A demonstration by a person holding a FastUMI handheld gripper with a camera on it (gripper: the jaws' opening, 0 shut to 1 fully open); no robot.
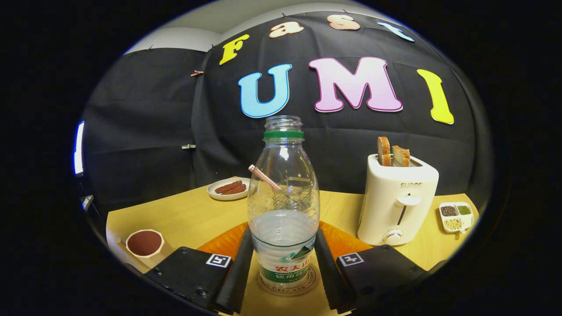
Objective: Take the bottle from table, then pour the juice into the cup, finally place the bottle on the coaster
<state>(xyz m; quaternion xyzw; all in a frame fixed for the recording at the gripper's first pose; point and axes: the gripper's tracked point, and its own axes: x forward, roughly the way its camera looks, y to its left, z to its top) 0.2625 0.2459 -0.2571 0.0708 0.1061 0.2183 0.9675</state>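
Observation:
A clear uncapped bottle (283, 210) with a green neck ring stands upright on a round coaster (309, 284), about a third full of clear liquid. My gripper (283, 235) has its two black fingers (239, 267) tight against the bottle's lower sides, one on each side, shut on it. Just behind the bottle, and seen partly through it, stands a glass cup (293, 193) with a pink striped straw (264, 177) leaning out to the left. The bottle hides most of the coaster.
An orange mat (221, 241) lies under the cup beyond the fingers. A white toaster (397, 206) holding two bread slices stands ahead on the right, with a divided dish of grains (456, 216) past it. A plate of sausages (229, 188) and a small cup with dark red contents (145, 242) sit to the left.

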